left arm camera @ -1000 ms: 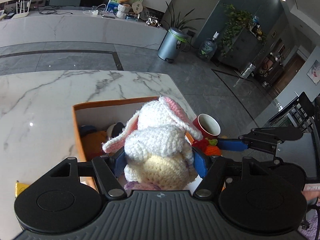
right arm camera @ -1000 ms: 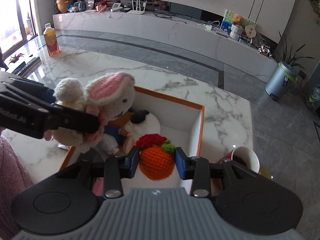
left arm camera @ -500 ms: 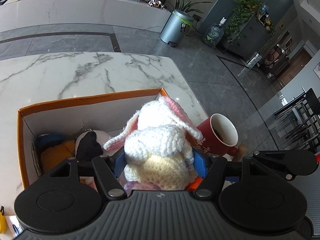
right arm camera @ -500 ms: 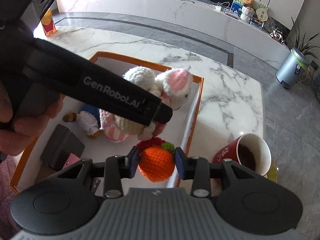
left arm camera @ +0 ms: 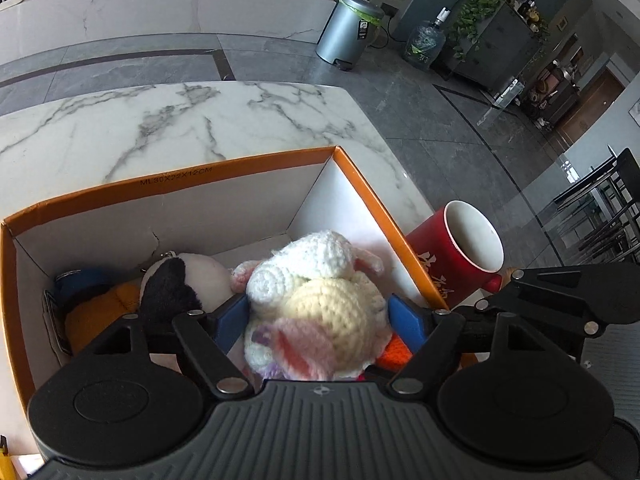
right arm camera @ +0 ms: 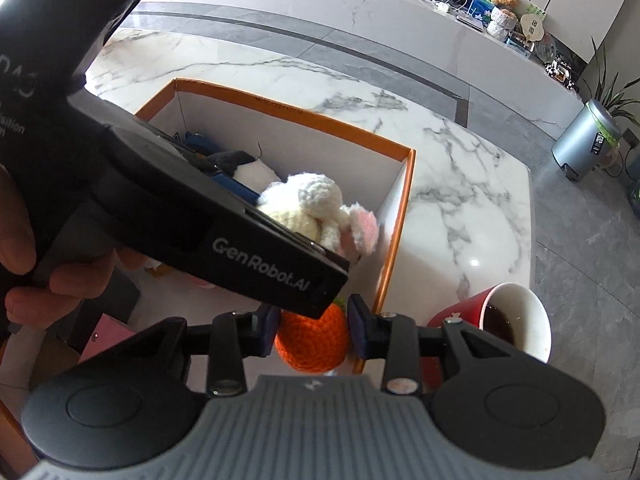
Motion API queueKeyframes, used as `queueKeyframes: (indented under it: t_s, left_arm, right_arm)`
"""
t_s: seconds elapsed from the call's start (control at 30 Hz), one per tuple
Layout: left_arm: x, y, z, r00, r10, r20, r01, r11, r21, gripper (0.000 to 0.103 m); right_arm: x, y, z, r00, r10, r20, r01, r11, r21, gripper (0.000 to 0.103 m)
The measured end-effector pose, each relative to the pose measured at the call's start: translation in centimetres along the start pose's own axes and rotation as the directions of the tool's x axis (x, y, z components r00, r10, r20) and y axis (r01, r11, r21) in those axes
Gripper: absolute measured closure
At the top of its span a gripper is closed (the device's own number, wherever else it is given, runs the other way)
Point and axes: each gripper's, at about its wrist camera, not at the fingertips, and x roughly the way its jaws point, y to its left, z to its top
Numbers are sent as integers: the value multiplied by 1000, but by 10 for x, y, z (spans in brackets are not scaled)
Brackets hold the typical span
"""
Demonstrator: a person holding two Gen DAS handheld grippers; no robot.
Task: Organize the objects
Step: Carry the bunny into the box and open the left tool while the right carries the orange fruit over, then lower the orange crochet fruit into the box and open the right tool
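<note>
My left gripper [left arm camera: 318,318] is shut on a crocheted white and pink bunny [left arm camera: 320,312] and holds it head-down inside the orange-rimmed white box [left arm camera: 224,168], near its right wall. In the right wrist view the bunny [right arm camera: 308,208] shows beyond the left gripper's black body [right arm camera: 224,232]. My right gripper [right arm camera: 312,326] is shut on an orange crocheted fruit [right arm camera: 316,342] just over the box's near right corner [right arm camera: 394,216], below the left gripper.
The box holds a black and white plush [left arm camera: 180,284], an orange and blue toy [left arm camera: 96,300] and dark and pink items [right arm camera: 108,328]. A red mug [left arm camera: 460,256] with dark drink [right arm camera: 504,324] stands right of the box, near the marble table's edge [left arm camera: 384,136].
My left gripper has tipped downward and lowered the bunny deeper into the box; its ears now point down. The right gripper with the orange fruit has stayed at the box's near right corner.
</note>
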Motion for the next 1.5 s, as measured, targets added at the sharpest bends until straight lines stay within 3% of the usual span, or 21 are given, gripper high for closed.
queueKeyframes:
  t_s: [0.17,0.2,0.23,0.3,0.37,0.43,0.5,0.63,0.8,0.87,1.13,1.27,1.5]
  left_arm:
    - [-27,0,-4,1000,-19,14,19,1000,-8,18]
    - [-32,0,-6,1000,-18,16,18,1000,-4,28]
    - [-34,1,-6,1000,-19,22,19,1000,-6,44]
    - [-35,3,-6,999,-30,33,30,1000,-5,60]
    - [-32,5,-4,998,-47,34,47,999,-12,69]
    - [-24,4,-4,998,-62,-3,61,998,-9,86]
    - [-14,3,-8,998,-28,-53,27,1000,-6,91]
    - [1,7,-24,994,-29,-102,27,999,-16,91]
    - [-23,13,-29,999,-30,-44,29,999,-16,91]
    - [-39,13,-31,1000,4,-12,-4,1000,15,90]
    - [-76,23,-41,998,63,17,-63,996,55,90]
    - [-84,32,-46,998,67,19,-68,997,44,90]
    - [-97,41,-49,997,65,46,-66,997,27,90]
  right_arm:
    - [1,0,0,1000,-6,-3,6,1000,7,65]
    - [1,0,0,1000,-9,-4,9,1000,7,65]
    - [1,1,1,1000,-11,-6,11,1000,8,65]
    - [-2,2,-1,1000,-10,-10,10,1000,10,65]
    - [-6,4,-4,1000,-10,-14,10,1000,6,65]
    - [-12,5,-8,1000,-10,-17,10,1000,8,65]
    - [-17,5,-10,1000,-6,-17,6,1000,17,65]
    - [-22,6,-14,999,36,-29,-34,999,42,65]
    - [-17,14,-20,992,108,-69,-103,992,72,65]
    - [-13,18,-23,988,128,-92,-121,989,82,65]
    - [10,25,-17,990,84,-113,-78,995,60,65]
    - [21,28,-7,995,14,-96,-12,1000,21,65]
    - [28,18,7,996,-6,-85,11,998,61,67]
